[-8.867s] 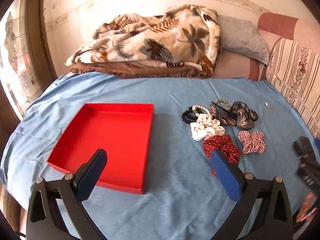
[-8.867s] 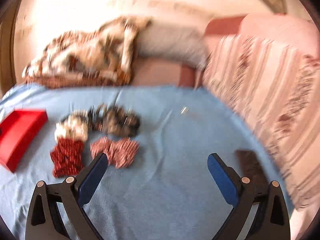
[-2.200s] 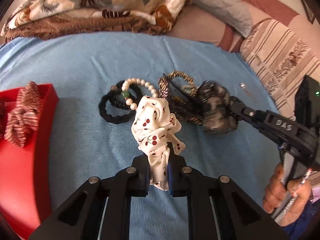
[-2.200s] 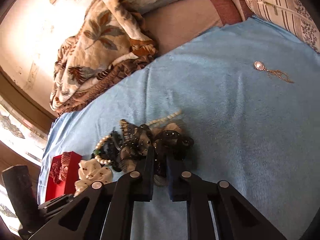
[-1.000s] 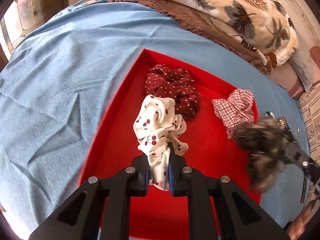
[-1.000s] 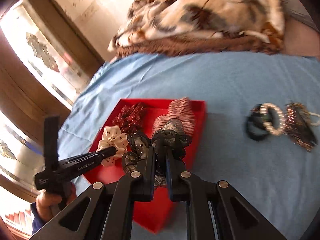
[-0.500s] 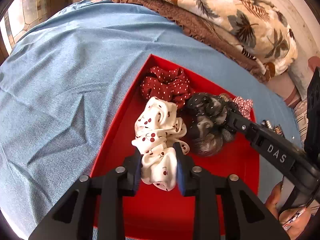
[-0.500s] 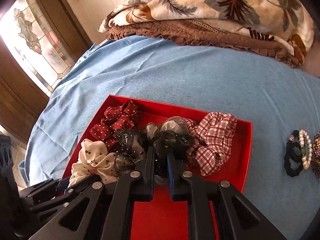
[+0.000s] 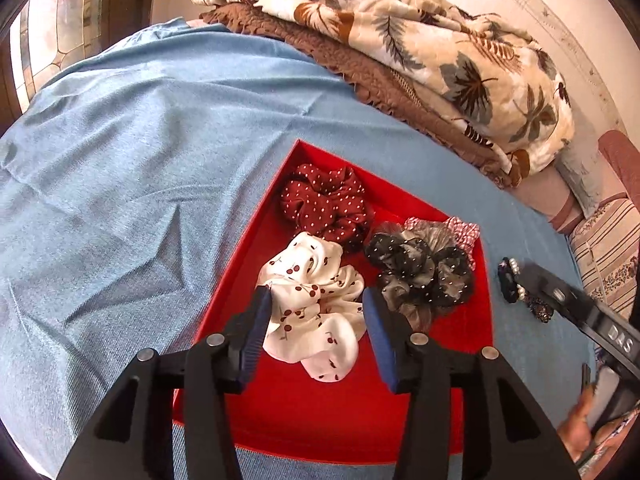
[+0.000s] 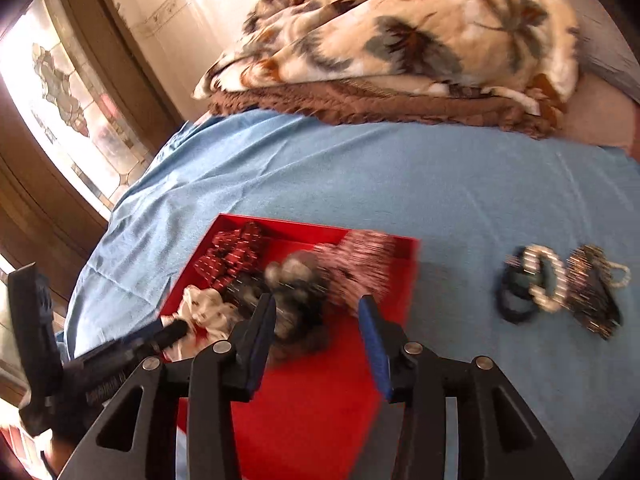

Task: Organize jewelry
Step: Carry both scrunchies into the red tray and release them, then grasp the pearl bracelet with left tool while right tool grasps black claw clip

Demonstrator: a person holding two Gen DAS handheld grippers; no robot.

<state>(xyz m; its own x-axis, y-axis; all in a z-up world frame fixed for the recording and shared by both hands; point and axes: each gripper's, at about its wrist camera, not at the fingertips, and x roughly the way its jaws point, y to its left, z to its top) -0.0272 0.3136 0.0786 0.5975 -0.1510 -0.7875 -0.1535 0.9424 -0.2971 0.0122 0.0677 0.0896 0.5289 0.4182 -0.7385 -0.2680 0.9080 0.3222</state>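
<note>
A red tray [image 9: 400, 420] on the blue bedsheet holds a white cherry-print scrunchie [image 9: 316, 304], a dark red dotted scrunchie [image 9: 324, 204], a black and grey scrunchie [image 9: 420, 276] and a red checked scrunchie [image 9: 460, 228]. My left gripper [image 9: 316, 332] is open, its pads either side of the white scrunchie, which lies loose in the tray. My right gripper [image 10: 318, 328] is open just above the black and grey scrunchie [image 10: 296, 292] in the tray [image 10: 320, 420]. A black hair tie with a pearl bracelet [image 10: 536, 280] and beaded pieces [image 10: 592, 296] lie on the sheet to the right.
A folded leaf-print blanket [image 9: 420, 40] over a brown one lies at the back of the bed. A window [image 10: 68, 92] is at the left. Striped cushions [image 9: 608, 248] sit at the far right. The right gripper's body [image 9: 592, 320] reaches in beside the tray.
Both grippers have opened and let go. The white scrunchie and the black and grey scrunchie now lie in the tray. The right gripper has pulled back to the right.
</note>
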